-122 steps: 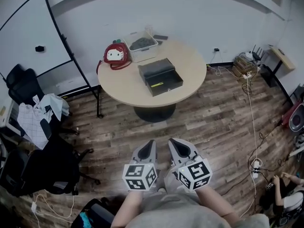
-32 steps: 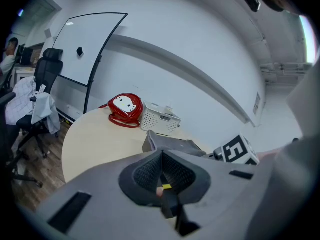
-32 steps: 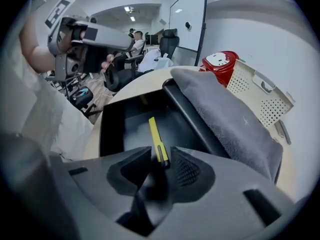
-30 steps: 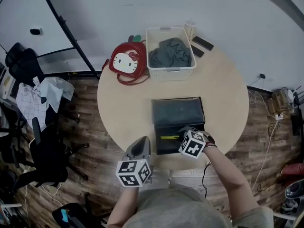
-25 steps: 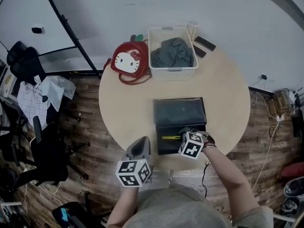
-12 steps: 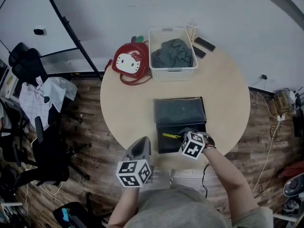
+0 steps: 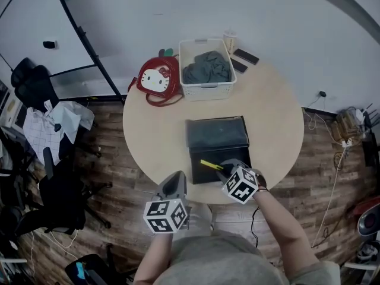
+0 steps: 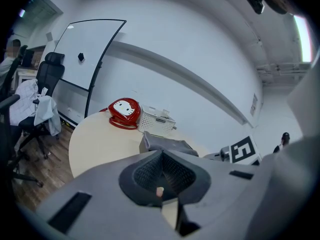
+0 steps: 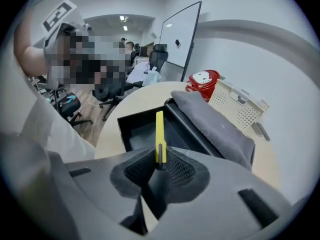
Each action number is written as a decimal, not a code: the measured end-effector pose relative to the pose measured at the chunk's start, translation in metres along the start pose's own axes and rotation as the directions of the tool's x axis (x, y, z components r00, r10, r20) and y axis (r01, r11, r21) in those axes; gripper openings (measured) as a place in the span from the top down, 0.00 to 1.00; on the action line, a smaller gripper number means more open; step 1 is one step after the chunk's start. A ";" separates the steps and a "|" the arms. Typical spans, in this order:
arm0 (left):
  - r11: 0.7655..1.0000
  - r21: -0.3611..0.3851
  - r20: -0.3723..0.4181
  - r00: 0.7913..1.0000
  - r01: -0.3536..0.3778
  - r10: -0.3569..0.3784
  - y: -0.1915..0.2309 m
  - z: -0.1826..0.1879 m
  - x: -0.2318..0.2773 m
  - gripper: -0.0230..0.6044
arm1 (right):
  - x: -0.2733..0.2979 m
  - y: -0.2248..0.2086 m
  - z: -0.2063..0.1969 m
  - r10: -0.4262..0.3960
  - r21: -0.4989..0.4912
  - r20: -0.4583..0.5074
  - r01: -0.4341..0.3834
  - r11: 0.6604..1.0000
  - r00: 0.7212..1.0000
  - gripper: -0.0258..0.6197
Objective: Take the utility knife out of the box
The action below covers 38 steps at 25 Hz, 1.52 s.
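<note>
The black box [image 7: 217,150] lies open on the round beige table [image 7: 154,135], its lid folded back. My right gripper [image 7: 223,168] is shut on one end of the yellow utility knife [image 7: 210,164], which is lifted over the box's front compartment and slants up to the left. In the right gripper view the knife [image 9: 159,133] stands up from between the pads of the right gripper [image 9: 160,165], above the box [image 9: 142,129]. My left gripper [image 7: 175,181] is shut and holds nothing, hovering off the table's near edge. In the left gripper view the left gripper [image 8: 161,185] faces the box [image 8: 165,144].
At the far side of the table sit a red cartoon-cat bag [image 7: 155,77], a white basket [image 7: 206,85] with grey cloth in it, a cup [image 7: 230,40] and two dark flat devices [image 7: 244,56]. Office chairs [image 7: 35,88] and a whiteboard stand are at the left; cables lie on the floor at the right.
My right gripper has closed on the knife and risen with it, so the knife now tilts up out of the box. The left gripper has drifted slightly.
</note>
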<state>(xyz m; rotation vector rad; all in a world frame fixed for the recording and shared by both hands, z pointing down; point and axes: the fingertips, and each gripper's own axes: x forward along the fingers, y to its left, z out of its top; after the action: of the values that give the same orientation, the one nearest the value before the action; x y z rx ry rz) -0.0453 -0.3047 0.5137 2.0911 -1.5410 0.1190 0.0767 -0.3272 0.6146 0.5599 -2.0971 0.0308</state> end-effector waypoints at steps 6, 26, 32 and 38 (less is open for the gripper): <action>0.999 0.023 0.013 0.999 0.032 -0.032 -0.022 -0.004 -0.019 0.96 | -0.038 0.008 0.009 -0.126 0.120 0.112 0.112 0.986 0.986 0.87; 0.994 0.062 0.057 0.994 0.086 -0.090 -0.070 -0.026 -0.079 0.96 | -0.155 0.053 0.018 -0.448 0.515 0.342 0.234 0.825 0.826 0.87; 0.992 0.071 0.064 0.992 0.100 -0.105 -0.079 -0.032 -0.091 0.96 | -0.176 0.070 0.013 -0.489 0.559 0.365 0.234 0.796 0.793 0.87; 0.990 0.082 0.071 0.990 0.115 -0.121 -0.088 -0.034 -0.097 0.96 | -0.189 0.080 0.011 -0.510 0.578 0.379 0.232 0.782 0.772 0.87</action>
<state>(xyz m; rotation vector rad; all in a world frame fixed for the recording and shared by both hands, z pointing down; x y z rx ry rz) 0.0092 -0.1871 0.4740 2.2667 -1.4723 0.0583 0.1230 -0.1865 0.4716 1.4636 -2.4556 0.2191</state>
